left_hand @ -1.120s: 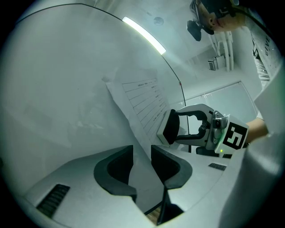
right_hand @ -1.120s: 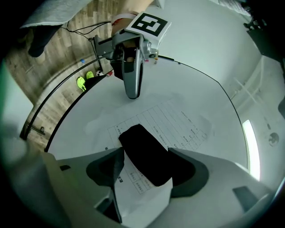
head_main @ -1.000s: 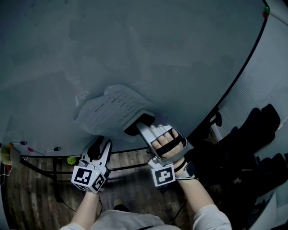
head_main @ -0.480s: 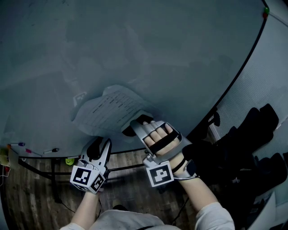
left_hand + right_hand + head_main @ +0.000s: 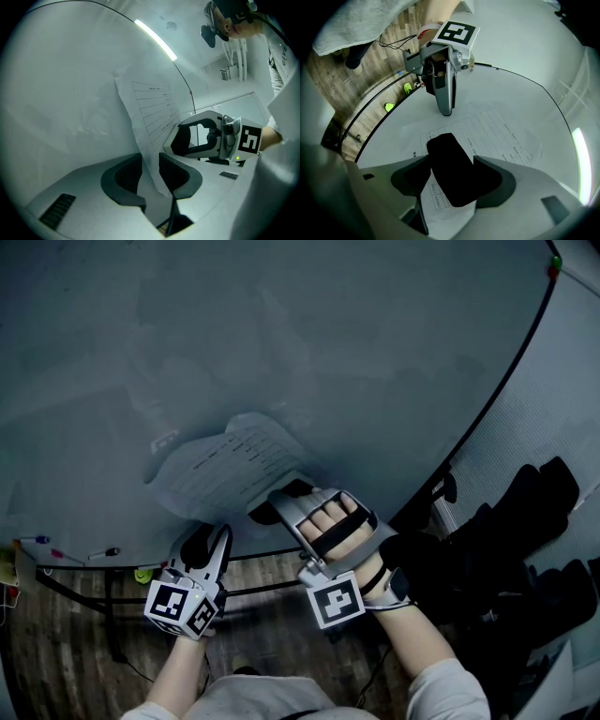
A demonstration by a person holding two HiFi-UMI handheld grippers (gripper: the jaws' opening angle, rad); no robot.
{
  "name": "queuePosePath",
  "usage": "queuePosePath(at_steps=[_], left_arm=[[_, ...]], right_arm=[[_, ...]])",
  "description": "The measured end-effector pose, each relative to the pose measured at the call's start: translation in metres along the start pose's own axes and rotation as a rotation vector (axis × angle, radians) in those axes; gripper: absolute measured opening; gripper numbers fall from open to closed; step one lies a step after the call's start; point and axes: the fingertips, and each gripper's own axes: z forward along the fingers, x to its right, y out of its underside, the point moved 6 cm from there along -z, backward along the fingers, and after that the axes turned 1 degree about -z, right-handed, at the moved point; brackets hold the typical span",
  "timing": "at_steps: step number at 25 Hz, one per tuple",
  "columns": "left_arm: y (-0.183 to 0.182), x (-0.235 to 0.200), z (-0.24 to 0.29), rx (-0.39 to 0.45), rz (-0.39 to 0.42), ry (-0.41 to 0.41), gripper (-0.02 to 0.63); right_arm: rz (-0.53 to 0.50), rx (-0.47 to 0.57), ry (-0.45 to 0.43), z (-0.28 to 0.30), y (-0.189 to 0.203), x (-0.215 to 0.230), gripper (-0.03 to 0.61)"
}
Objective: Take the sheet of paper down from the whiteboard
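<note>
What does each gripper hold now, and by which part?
The right gripper clamps the black oblong block by its long sides, over the white printed paper sheet. The left gripper holds nothing: its jaws stand apart around the sheet's lower edge.

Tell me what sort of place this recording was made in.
Likely an office or meeting room: a big whiteboard with a printed sheet of paper against it, marker pens along its bottom ledge, and a wood-pattern floor below.
</note>
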Motion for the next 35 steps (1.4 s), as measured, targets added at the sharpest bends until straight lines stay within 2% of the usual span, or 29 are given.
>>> queuePosePath(at_steps=[3,6,12,28,35], left_arm=[[-0.002,-0.002,0.002,0.017,-0.015,0.000,0.121],[-0.004,-0.004,0.003,0.034,-0.027,0.005,0.078],[-0.007,-0.004,0.004,0.043,-0.030,0.013,0.040],[-0.009,-0.004,0.005,0.056,-0.044,0.027,0.021],[-0.011,0.001,0.003,0.069,-0.051,0.023,0.018]], right_arm=[[0.012,0.014,0.016,-0.001,0.000,-0.001,0.295],[0.031,0.023,0.028,-0.001,0.000,-0.001,0.295],[0.047,0.032,0.038,0.000,0.000,-0.002,0.295],[0.060,0.024,0.061,0.001,0.002,-0.004,0.290],[0.096,0.010,0.068,-0.003,0.003,-0.004,0.282]])
